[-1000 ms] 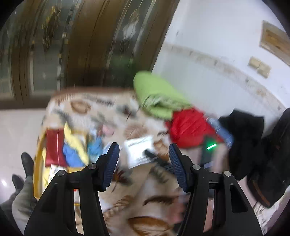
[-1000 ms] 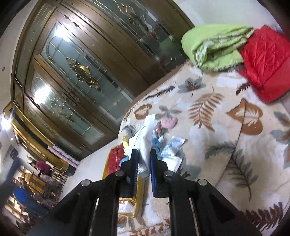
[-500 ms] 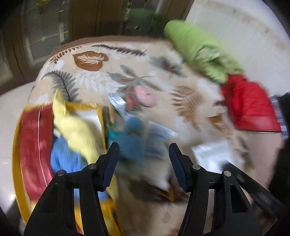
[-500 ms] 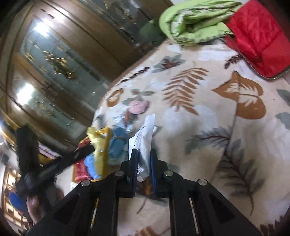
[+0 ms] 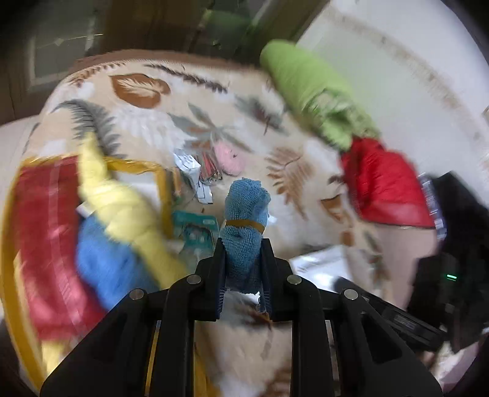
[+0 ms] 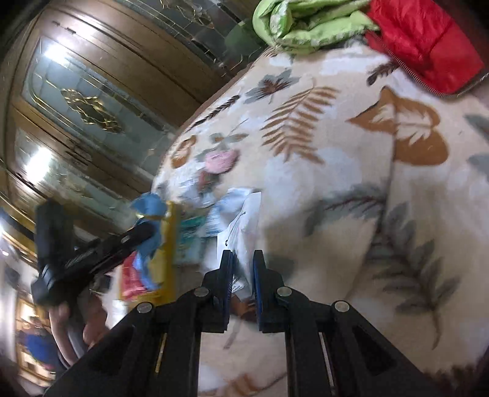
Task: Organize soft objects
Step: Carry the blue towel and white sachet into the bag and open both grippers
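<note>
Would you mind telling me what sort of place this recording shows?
Probably a bedroom or living room in a home: a leaf-patterned plush blanket covers a bed or sofa, with a folded green quilt and red quilted jacket on it, beside ornate wooden glass-panelled doors.

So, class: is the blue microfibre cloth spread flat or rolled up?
Rolled up. The blue microfibre cloth is a bundle cinched by a tan band, clamped between the left gripper pads.

My left claw (image 5: 243,259): jaws just closed, now pinching the blue cloth (image 5: 246,220).
My view: dropped toward the basket (image 5: 9,244).
</note>
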